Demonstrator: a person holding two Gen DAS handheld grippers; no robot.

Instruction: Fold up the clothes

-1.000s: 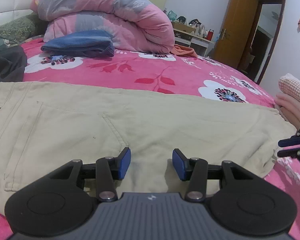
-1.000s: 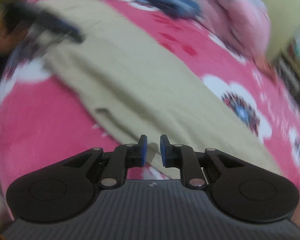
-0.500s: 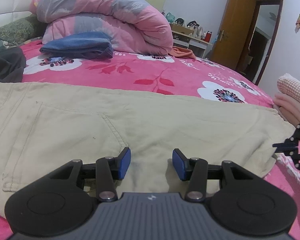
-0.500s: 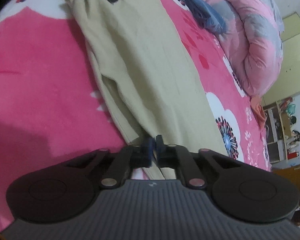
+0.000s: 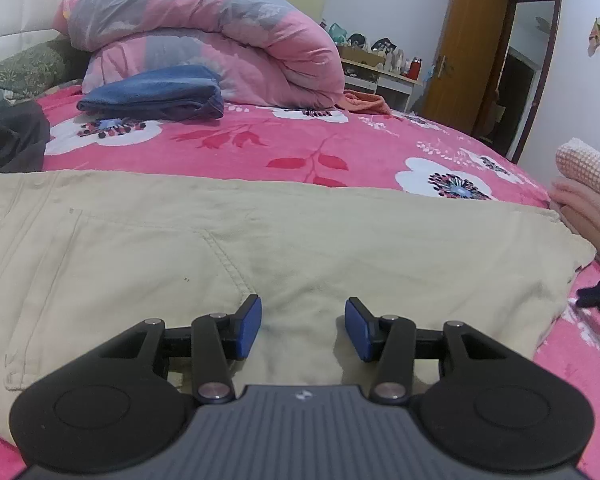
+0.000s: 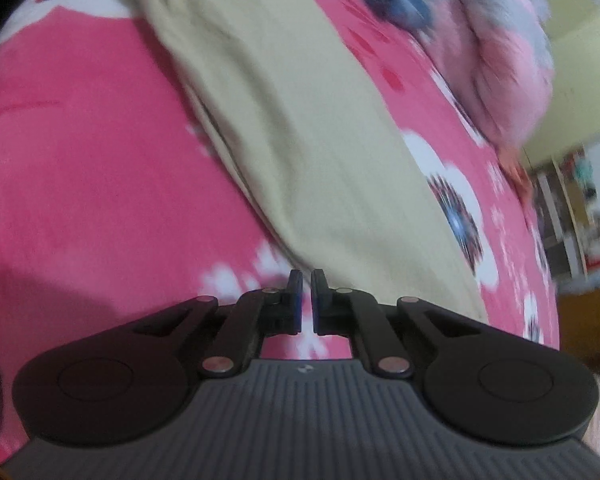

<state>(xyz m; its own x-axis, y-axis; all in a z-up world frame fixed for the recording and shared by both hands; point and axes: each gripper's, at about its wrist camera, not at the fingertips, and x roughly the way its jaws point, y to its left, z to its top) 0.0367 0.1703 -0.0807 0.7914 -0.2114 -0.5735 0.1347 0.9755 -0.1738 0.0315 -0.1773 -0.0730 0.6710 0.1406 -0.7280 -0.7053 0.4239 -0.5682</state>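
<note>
**Tan trousers spread on the pink bed**

The tan trousers [image 5: 292,248] are laid flat across the pink flowered bed [image 5: 260,148]. The left gripper [image 5: 302,326] is held just over the near edge of the trousers, with its blue pads apart and nothing pinched between them. The right gripper [image 6: 307,304] is seen at the right end of the trousers, and its pads are closed almost together. Whether cloth is caught between them cannot be told. A folded blue cloth [image 5: 156,94] and a rolled pink quilt [image 5: 220,40] are placed at the far side.
</note>
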